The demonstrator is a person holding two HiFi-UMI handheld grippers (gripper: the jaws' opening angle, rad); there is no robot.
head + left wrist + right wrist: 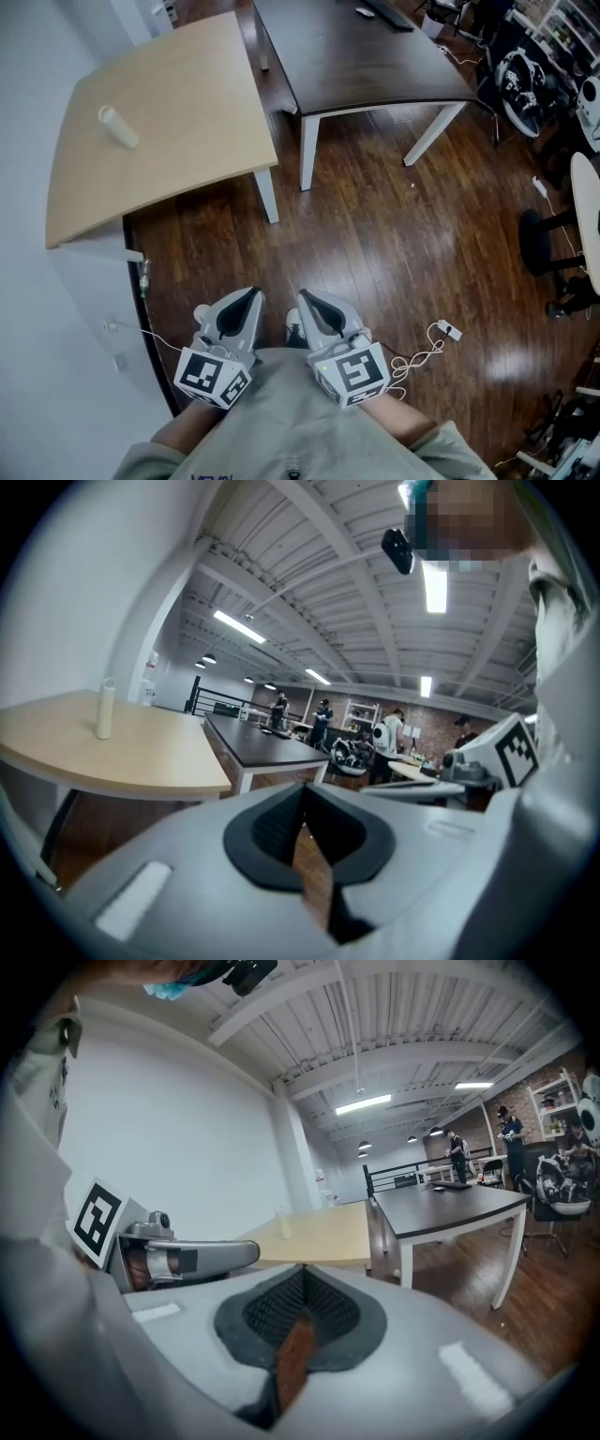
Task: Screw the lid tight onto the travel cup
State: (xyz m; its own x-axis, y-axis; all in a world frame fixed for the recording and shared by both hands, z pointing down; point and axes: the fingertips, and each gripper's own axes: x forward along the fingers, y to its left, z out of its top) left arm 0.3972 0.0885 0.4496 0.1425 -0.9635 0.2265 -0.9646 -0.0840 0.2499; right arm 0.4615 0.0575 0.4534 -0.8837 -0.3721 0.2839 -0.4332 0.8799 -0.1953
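— Both sets of jaws: how do we have them?
— Our left gripper [251, 296] and right gripper [304, 299] sit side by side near our body, each pressed together with nothing between.
— And the travel cup [119, 127]?
— Upright on the light wooden table [197, 103], well apart from us across the floor [394, 244].

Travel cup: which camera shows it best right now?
Head view: the cup shows sharp and unobstructed from above on the light table. Left gripper view shows the cup side-on at far left; right gripper view shows the cup tiny and distant.
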